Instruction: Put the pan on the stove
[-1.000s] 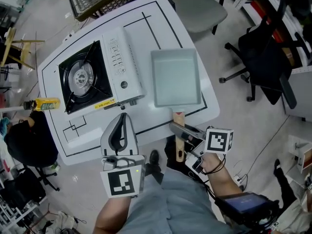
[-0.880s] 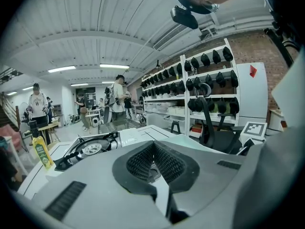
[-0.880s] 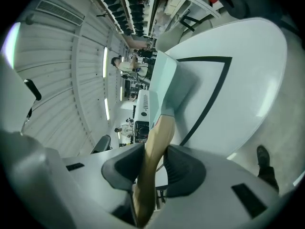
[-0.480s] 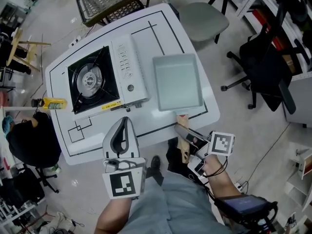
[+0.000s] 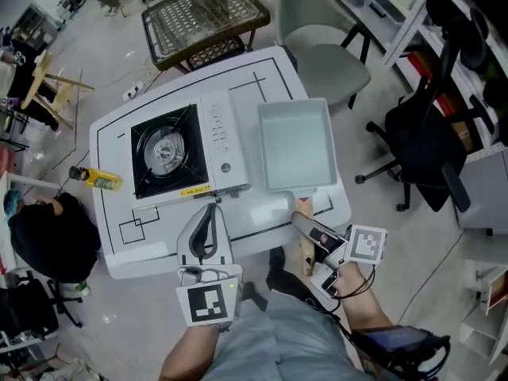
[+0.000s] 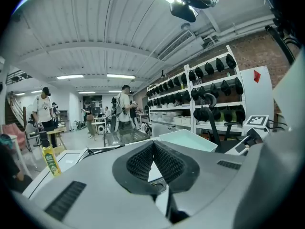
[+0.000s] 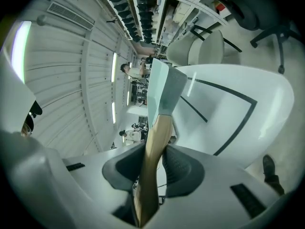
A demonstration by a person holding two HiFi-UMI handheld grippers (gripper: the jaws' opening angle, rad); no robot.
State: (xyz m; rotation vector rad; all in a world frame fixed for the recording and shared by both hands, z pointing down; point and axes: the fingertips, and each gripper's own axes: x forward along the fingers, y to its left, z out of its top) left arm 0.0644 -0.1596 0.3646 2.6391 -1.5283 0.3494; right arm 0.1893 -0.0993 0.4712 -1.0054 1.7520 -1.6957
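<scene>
Stove [image 5: 218, 137] sits on the tabletop's left half, burner [image 5: 165, 148] bare. My left gripper [image 5: 209, 213] hangs over the near edge, jaws together, nothing in them. Pan [image 5: 295, 145] is by the right edge, just beside the stove. My right gripper [image 5: 302, 221] has just been closing and now clamps the wooden handle [image 7: 155, 137]. Grasp made, I reckon. Next: carry it left, level, onto the burner.
</scene>
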